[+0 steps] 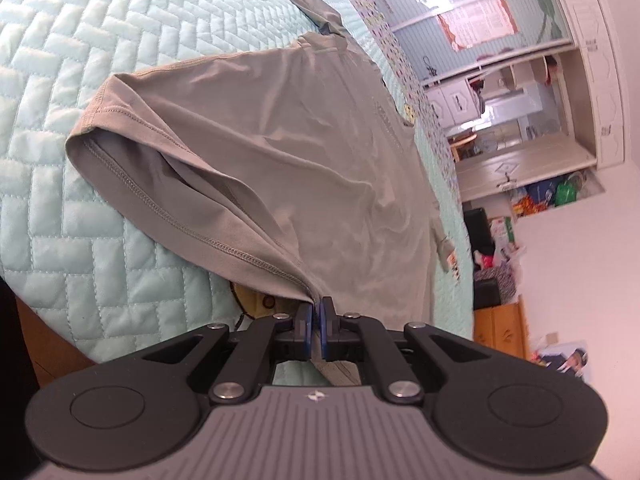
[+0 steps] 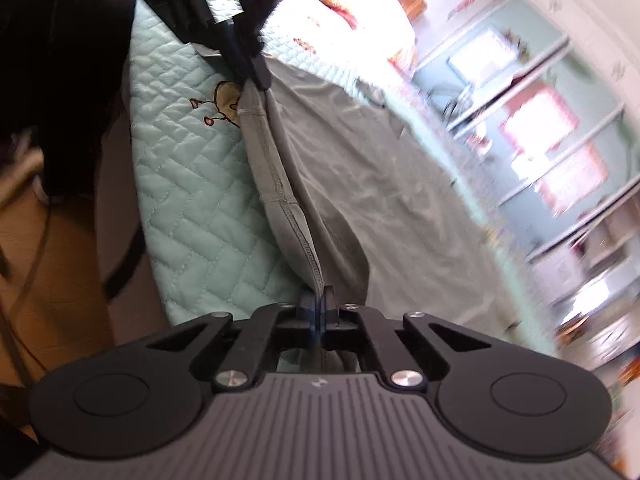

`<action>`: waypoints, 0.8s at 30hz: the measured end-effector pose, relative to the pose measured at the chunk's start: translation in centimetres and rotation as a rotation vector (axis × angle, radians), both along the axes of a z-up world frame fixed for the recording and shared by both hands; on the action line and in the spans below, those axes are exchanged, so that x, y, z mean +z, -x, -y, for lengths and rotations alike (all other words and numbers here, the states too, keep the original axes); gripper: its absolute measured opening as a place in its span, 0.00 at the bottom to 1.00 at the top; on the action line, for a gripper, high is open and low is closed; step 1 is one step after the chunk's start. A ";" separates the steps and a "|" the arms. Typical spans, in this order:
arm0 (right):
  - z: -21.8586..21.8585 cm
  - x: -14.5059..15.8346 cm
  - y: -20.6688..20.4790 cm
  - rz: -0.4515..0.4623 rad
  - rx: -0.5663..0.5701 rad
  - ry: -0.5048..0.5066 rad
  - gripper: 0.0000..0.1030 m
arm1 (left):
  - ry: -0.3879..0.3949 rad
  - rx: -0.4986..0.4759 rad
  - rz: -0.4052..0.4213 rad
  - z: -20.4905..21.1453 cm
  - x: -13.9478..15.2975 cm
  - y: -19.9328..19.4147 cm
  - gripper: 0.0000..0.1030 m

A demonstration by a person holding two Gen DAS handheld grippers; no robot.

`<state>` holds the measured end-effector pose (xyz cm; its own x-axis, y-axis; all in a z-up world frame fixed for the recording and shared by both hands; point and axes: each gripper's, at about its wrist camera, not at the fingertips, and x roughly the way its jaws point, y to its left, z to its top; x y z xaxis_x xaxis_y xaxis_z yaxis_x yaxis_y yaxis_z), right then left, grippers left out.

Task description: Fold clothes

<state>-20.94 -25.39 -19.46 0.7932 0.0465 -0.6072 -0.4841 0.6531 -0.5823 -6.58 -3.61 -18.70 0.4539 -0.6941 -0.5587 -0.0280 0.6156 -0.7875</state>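
Left wrist view: the grey-green jersey T-shirt (image 1: 280, 152) is spread unfolded ahead on the mint quilted bedcover (image 1: 80, 60); its hem is pinched by left gripper (image 1: 316, 308) and right gripper (image 2: 322, 296). Folding remains.

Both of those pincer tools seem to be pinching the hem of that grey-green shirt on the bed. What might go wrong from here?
1. The left gripper and right gripper each pinch only a thin edge of the shirt's hem, so the fabric could slip out when lifted.
2. The hem sags between the two grips, so the fold may come out crooked.
3. One sleeve lies twisted at the far end and may bunch inside the fold.
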 end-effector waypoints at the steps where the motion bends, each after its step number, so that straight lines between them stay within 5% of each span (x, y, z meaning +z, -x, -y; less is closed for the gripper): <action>1: 0.1 0.3 -0.1 -0.033 -0.004 -0.025 0.00 | -0.019 -0.005 0.004 -0.1 0.2 0.2 0.01; 8: 0.5 1.3 1.1 -0.178 0.022 -0.103 0.00 | -0.079 -0.003 -0.094 -1.4 -1.0 1.6 0.01; 16: 0.7 1.2 1.2 -0.212 0.008 -0.085 0.00 | -0.137 -0.089 -0.091 -0.3 -1.3 1.4 0.01; 24: 0.8 0.8 1.2 -0.224 0.002 -0.076 0.00 | -0.143 -0.060 -0.119 -0.8 -2.1 1.6 0.01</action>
